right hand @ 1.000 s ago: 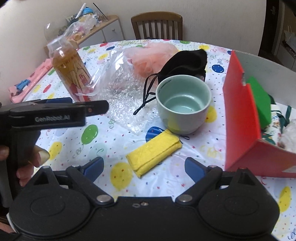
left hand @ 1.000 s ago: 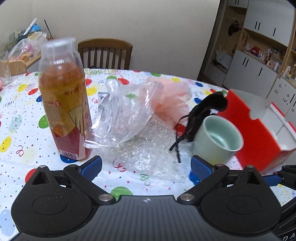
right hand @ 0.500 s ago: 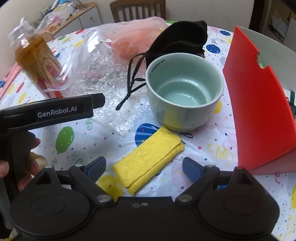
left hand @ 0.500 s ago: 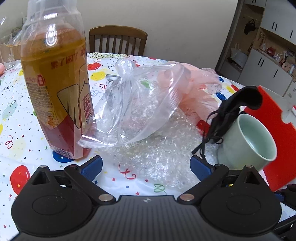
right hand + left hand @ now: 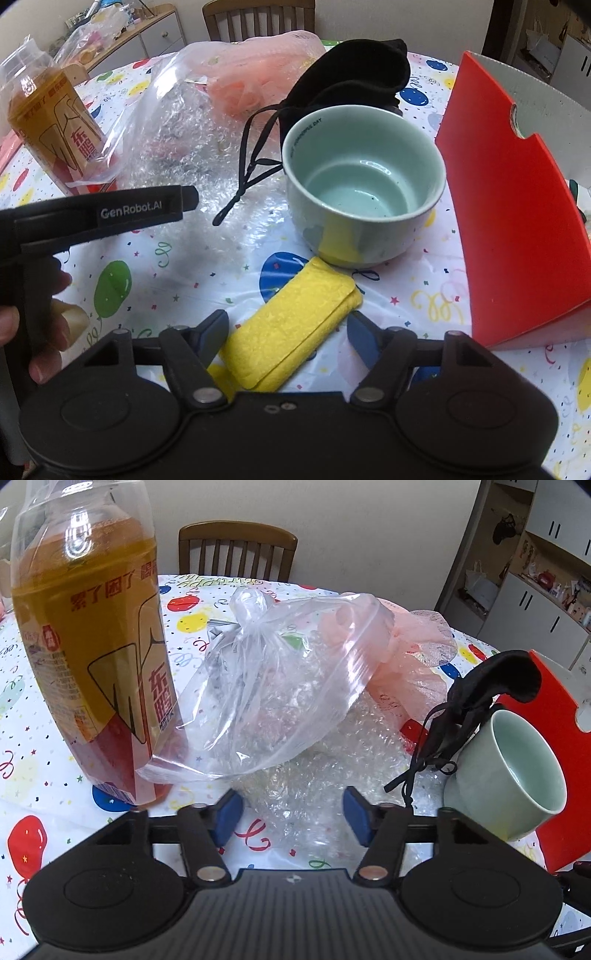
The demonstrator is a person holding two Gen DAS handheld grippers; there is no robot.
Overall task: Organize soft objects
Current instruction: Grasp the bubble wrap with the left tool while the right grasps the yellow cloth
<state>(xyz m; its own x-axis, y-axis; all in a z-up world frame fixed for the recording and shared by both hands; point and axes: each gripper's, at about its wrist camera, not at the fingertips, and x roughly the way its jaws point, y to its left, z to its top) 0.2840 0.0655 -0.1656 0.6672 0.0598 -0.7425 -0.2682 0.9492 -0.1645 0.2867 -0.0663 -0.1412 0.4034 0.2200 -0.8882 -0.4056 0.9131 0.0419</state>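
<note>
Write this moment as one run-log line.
left gripper: closing over bubble wrap | right gripper: closing around yellow pouch | neither gripped yet

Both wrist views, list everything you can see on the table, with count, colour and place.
drink bottle: one, amber with red label, far left
clear plastic bag: one, leaning on the bottle
bubble wrap: one sheet, clear, under the bag
pink mesh bag: one, behind the bubble wrap
black drawstring pouch: one, behind the cup
cup: one, pale green, centre
yellow cloth: one, folded, before the cup
red box: one, right
left gripper: fingers closing over bubble wrap
right gripper: fingers closing around yellow cloth
</note>
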